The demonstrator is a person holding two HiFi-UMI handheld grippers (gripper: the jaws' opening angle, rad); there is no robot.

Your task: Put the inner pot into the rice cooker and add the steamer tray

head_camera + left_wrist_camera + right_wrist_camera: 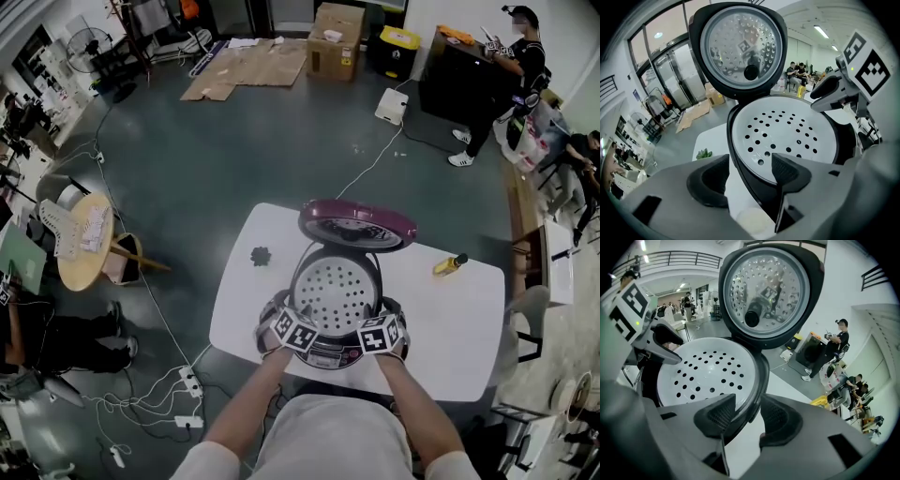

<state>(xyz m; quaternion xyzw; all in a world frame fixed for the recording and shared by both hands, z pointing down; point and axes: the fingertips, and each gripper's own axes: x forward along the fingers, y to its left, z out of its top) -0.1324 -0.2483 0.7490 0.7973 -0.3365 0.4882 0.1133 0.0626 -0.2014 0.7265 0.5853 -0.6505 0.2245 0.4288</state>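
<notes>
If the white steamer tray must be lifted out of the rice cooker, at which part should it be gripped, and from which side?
Probably best to grip the steamer tray by its raised rim, at the left and right edges, coming from above. Its perforated floor is flat with no handle visible, it sits sunk in the rice cooker, and the open lid blocks the far side.

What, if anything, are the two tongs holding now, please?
Nothing: left tongs and right tongs stand open astride the steamer tray, pads off its rim.
</notes>
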